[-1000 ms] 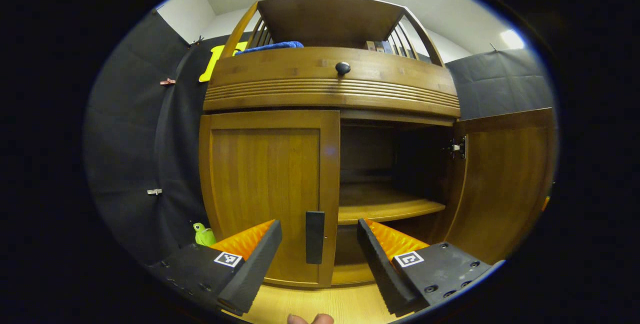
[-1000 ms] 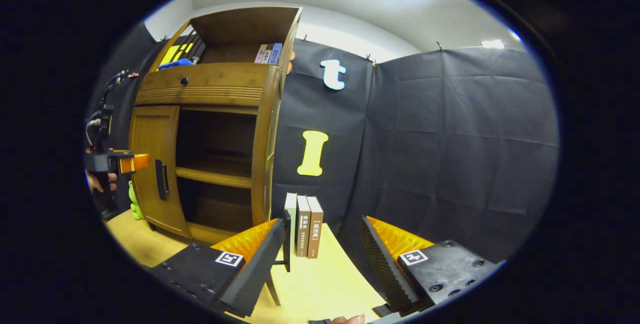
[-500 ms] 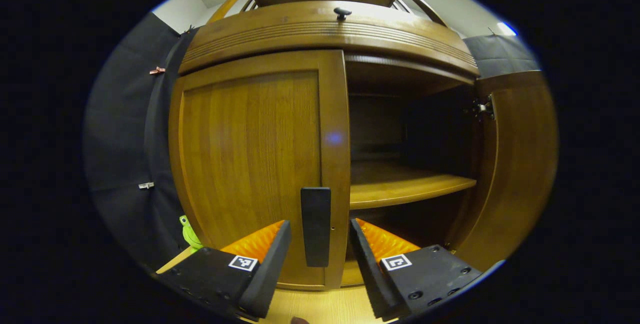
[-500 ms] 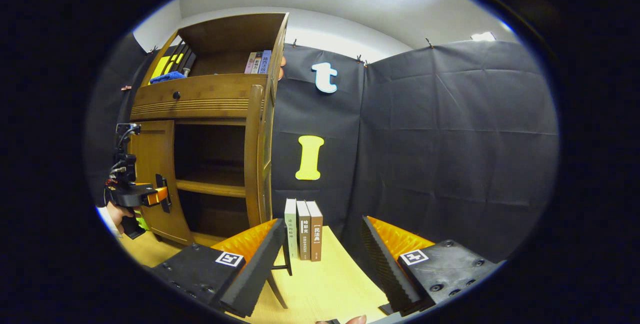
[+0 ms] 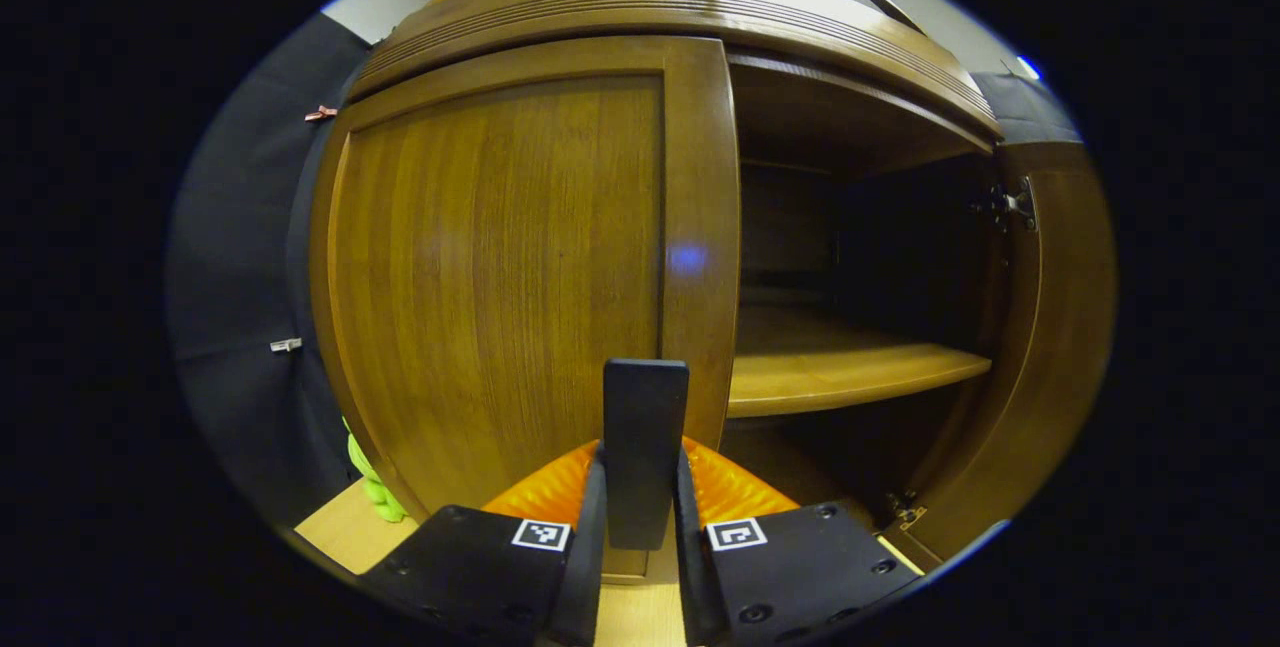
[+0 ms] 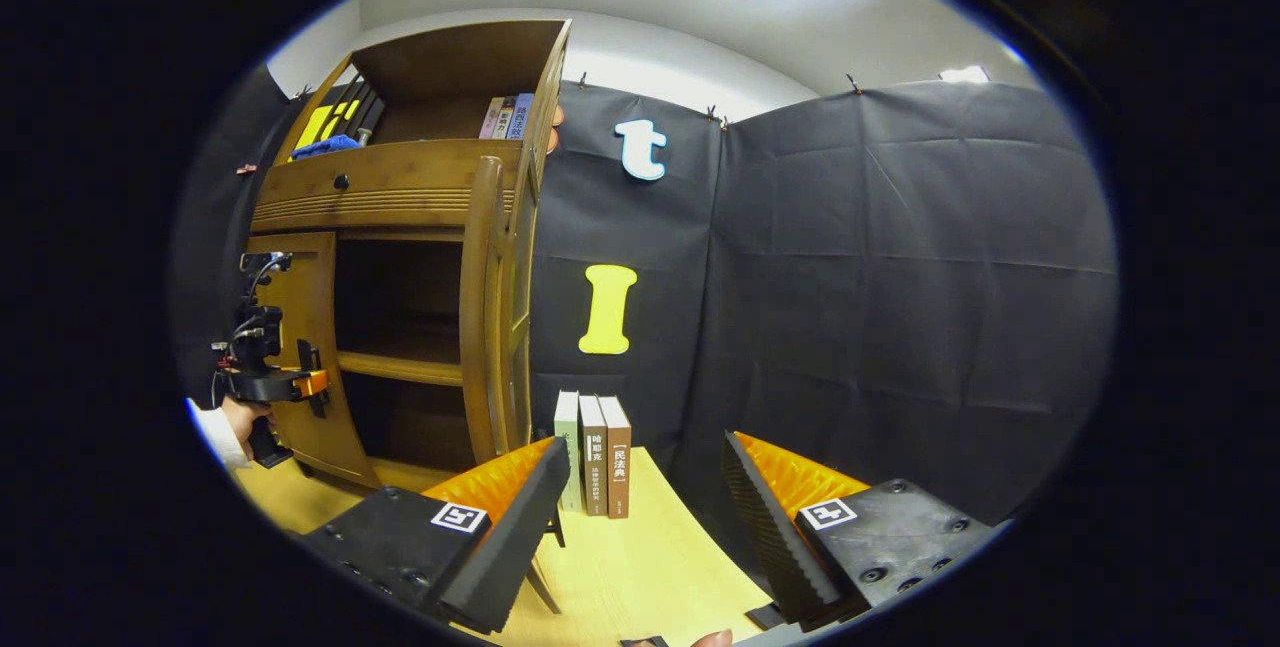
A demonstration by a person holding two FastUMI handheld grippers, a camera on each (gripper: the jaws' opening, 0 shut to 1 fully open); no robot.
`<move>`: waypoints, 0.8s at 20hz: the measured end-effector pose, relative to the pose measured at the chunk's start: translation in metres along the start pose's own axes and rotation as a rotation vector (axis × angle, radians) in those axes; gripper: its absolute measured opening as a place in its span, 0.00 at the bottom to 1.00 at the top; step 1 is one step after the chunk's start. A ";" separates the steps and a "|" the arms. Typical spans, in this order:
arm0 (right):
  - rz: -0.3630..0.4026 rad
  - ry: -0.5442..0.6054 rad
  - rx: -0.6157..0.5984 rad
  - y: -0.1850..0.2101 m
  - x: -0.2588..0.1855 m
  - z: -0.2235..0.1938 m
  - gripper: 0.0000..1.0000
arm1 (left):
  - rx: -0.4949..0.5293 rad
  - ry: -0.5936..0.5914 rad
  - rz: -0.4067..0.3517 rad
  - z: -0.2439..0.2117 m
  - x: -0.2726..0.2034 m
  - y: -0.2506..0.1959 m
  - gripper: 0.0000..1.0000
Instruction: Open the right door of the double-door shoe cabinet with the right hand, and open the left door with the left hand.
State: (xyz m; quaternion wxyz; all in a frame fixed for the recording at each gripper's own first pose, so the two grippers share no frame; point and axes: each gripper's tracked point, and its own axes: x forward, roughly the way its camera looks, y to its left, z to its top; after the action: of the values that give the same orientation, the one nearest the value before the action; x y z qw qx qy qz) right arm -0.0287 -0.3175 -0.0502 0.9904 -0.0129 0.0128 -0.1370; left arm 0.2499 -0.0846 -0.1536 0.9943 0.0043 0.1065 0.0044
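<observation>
- Left claw (image 5: 640,527) is clamped on the left door's handle (image 5: 645,447), door closed.
- Right door (image 5: 1050,327) stands open beside it; its inner shelf (image 5: 850,372) bare.
- Right claw (image 6: 645,507) gapes apart, three books (image 6: 592,467) just ahead on the tabletop (image 6: 640,567).

We see our left gripper (image 5: 640,567) as two broad black blocks, each bearing a small square black-and-white marker on top and round screws along its lower face. Ridged, ribbed wedges rise behind the markers toward the tips. Our right gripper (image 6: 640,517) has the same build: flat black bodies with screw heads, square markers, and fingers (image 6: 505,552) with fine saw-tooth ribbing on their inner faces. Seen from the right gripper view, the left gripper (image 6: 265,382) carries a dark pistol grip below and a stack of small parts with looping black cables above. The hand (image 6: 240,419) holding it wears a white sleeve (image 6: 212,427).
</observation>
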 end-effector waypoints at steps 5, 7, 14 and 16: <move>0.005 -0.016 -0.012 0.016 -0.012 0.007 0.98 | 0.005 0.011 -0.016 -0.004 -0.019 0.003 0.32; 0.015 -0.021 -0.009 0.026 -0.018 0.010 0.96 | -0.001 0.016 -0.027 -0.006 -0.032 0.006 0.31; 0.078 -0.036 0.003 0.073 -0.044 0.020 0.98 | 0.004 0.022 -0.077 -0.014 -0.087 0.026 0.31; 0.104 -0.040 0.003 0.089 -0.053 0.022 0.98 | 0.009 0.021 -0.081 -0.017 -0.102 0.035 0.30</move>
State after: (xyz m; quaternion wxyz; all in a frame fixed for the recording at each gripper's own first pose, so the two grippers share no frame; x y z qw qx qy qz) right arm -0.0544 -0.2168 -0.0296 0.9963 -0.0135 -0.0063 -0.0850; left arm 0.1467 -0.0502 -0.1482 0.9925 0.0045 0.1168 -0.0361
